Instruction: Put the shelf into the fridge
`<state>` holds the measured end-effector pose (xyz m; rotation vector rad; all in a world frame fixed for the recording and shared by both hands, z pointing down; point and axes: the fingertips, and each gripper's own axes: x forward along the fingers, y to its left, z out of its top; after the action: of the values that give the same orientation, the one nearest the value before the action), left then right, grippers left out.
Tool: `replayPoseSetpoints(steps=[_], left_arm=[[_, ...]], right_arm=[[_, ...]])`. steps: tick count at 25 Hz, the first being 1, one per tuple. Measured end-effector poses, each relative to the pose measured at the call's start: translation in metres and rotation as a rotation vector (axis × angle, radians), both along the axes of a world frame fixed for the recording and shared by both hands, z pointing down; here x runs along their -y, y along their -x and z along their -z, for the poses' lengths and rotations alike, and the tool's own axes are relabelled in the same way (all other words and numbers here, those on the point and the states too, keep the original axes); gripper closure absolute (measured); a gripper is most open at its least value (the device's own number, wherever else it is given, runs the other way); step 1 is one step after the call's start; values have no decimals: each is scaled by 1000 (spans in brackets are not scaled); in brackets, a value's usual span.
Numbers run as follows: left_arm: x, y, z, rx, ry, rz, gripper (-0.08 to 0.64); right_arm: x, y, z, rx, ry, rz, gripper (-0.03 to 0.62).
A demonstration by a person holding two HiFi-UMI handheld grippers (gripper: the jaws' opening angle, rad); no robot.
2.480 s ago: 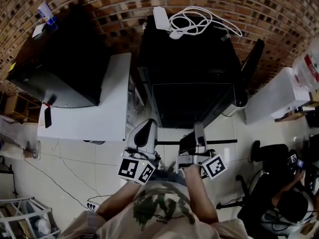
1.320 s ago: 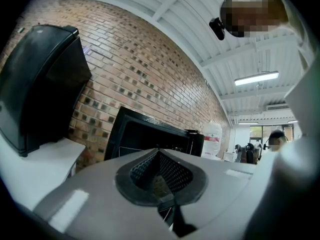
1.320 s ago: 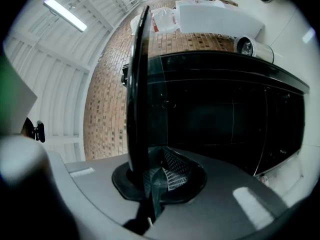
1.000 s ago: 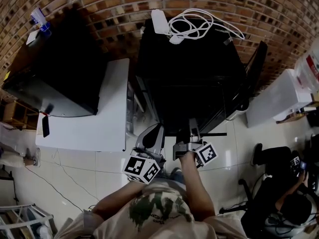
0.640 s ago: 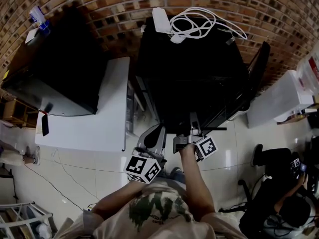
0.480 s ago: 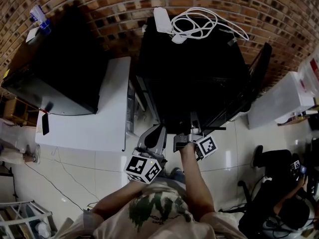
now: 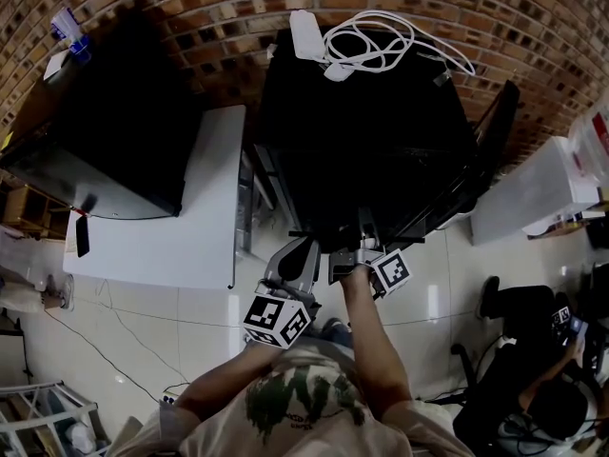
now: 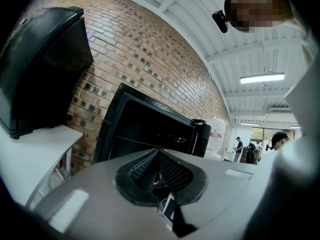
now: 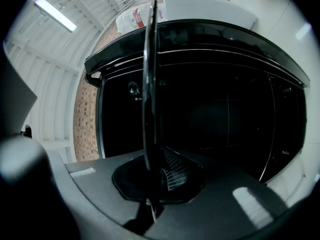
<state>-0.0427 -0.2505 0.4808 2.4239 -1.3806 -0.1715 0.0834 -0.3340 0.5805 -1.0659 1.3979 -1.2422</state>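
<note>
- Shelf [image 9: 149, 84]: thin dark plate, seen edge-on in the right gripper view, standing up out of the right gripper [image 9: 155, 169], whose jaws are clamped on its near edge.
- Fridge [image 9: 225, 99]: black, its dark cavity directly behind the shelf. How far the shelf reaches in cannot be told.
- Head view: right gripper [image 7: 347, 255] sits at the fridge's [image 7: 371, 112] front edge, with the door [image 7: 485, 131] swung open to the right.
- Left gripper [image 8: 159, 156]: jaws pressed together with nothing between them, pointing toward the fridge [image 8: 150, 129].
- Head view: left gripper [image 7: 293, 255] is just beside the right one, at the fridge's lower left corner.
- White cable [image 7: 381, 41]: coiled on the fridge top.
- White table [image 7: 162, 208]: left of the fridge, against the brick wall [image 7: 238, 8].
</note>
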Motion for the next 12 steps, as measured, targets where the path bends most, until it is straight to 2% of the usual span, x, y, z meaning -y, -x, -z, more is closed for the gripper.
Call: replayPoseSetpoints(steps=[12], left_arm=[[4, -7, -5, -5, 10, 6, 586]], right_arm=[[29, -3, 4, -4, -1, 24, 581]])
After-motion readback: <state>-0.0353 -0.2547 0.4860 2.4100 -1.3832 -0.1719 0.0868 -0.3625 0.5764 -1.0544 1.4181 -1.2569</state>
